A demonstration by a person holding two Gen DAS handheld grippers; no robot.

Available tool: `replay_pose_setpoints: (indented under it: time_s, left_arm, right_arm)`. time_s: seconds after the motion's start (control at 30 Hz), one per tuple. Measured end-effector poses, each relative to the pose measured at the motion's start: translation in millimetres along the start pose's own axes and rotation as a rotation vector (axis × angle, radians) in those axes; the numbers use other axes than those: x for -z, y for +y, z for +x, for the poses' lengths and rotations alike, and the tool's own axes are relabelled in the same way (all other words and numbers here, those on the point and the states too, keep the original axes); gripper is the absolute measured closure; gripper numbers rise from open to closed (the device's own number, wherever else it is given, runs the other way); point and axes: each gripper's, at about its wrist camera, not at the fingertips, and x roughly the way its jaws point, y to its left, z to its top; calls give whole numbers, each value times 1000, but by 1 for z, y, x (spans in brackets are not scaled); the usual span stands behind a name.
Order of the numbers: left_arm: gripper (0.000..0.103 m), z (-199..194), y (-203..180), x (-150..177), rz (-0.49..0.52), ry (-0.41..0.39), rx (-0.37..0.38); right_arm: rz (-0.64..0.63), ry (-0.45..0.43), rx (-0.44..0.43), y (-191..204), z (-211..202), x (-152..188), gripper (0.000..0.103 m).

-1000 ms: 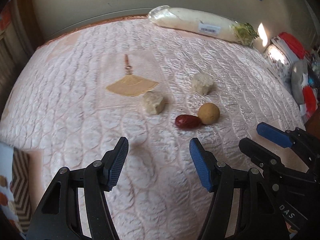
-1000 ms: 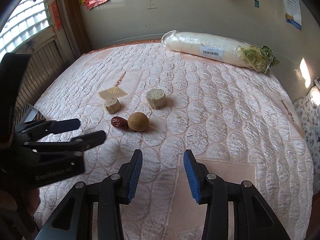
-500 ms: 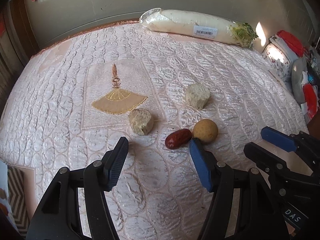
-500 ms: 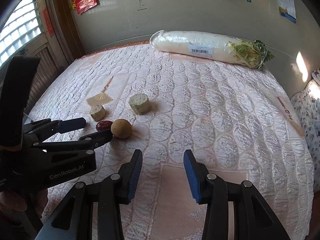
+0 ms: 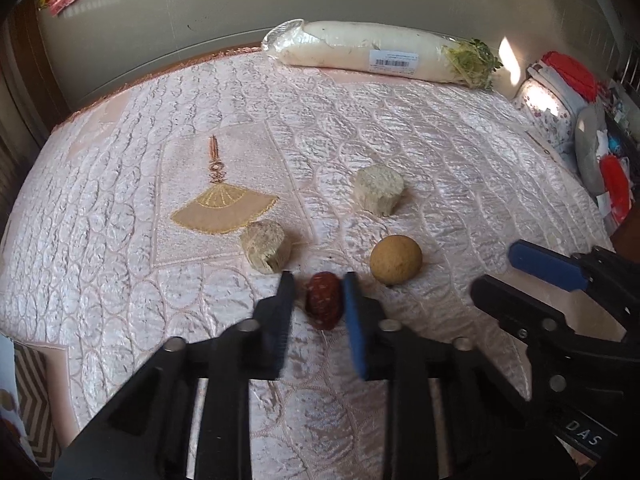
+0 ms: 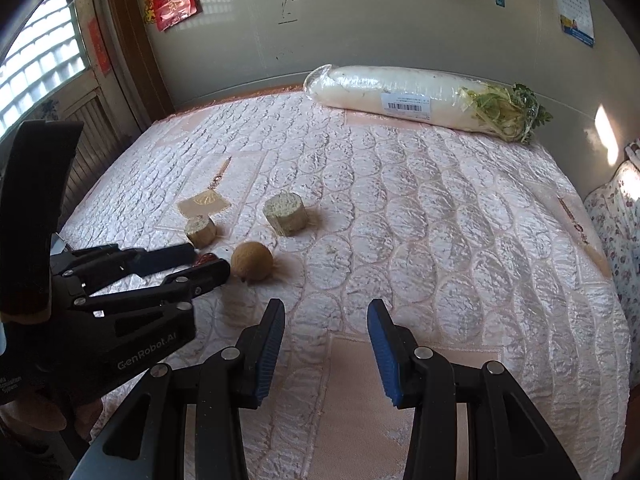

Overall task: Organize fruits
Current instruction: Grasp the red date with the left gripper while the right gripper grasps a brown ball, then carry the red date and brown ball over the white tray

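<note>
A dark red date (image 5: 323, 300) lies on the pink quilted cloth between the fingers of my left gripper (image 5: 318, 298), which has closed in around it; a gap on the left side still shows. A round tan fruit (image 5: 395, 259) sits just right of it. Two pale cut chunks, one (image 5: 264, 246) and the other (image 5: 379, 189), lie beyond. In the right wrist view the left gripper (image 6: 200, 260) hides most of the date (image 6: 206, 257), beside the tan fruit (image 6: 252, 261). My right gripper (image 6: 326, 332) is open and empty over the cloth.
A wrapped white radish (image 5: 380, 56) lies along the far wall, also seen in the right wrist view (image 6: 420, 100). A gold fan embroidery (image 5: 222, 208) marks the cloth. Bags and clutter (image 5: 592, 152) stand off the right edge. My right gripper's fingers (image 5: 544, 268) reach in from the right.
My left gripper has moved forward to the date and narrowed its fingers from wide open to close around it. The right gripper has stayed open and shifted little.
</note>
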Motion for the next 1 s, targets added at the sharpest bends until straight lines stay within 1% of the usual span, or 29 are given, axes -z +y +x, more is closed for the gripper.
replay_pose_setpoints:
  time_s: [0.07, 0.23, 0.37, 0.4, 0.47, 0.5, 0.53, 0.63, 0.73, 0.87, 1.0]
  left_arm:
    - [85, -2, 2, 3, -2, 1, -3]
    - [85, -17, 17, 12, -50, -5, -9]
    - [85, -32, 29, 19, -90, -18, -5]
    - [85, -35, 33, 21, -100, -16, 7]
    - [85, -37, 37, 25, -114, -6, 12]
    - [85, -39, 41, 28, -122, -3, 10]
    - [85, -40, 43, 30, -130, 0, 12]
    - [85, -45, 54, 38, -168, 12, 27]
    - [85, -54, 63, 45, -197, 11, 41]
    - [85, -68, 77, 55, -234, 13, 48]
    - [85, -91, 92, 68, -251, -19, 11]
  right_arm:
    - [-11, -1, -18, 5, 2, -3, 62]
    - [-66, 3, -62, 24, 10, -10, 62]
    - [-114, 11, -73, 41, 23, -18, 62]
    - [-127, 16, -75, 45, 28, -20, 62]
    - [-146, 34, -55, 51, 37, -22, 72]
    - [-148, 52, -35, 52, 44, -22, 73]
    - [-151, 50, -24, 52, 46, -22, 75]
    - [-123, 40, -42, 52, 43, -21, 75]
    - [-106, 14, -56, 53, 30, -19, 75]
    - [-106, -11, -80, 66, 11, -12, 75]
    - [-134, -27, -106, 91, -3, 1, 75]
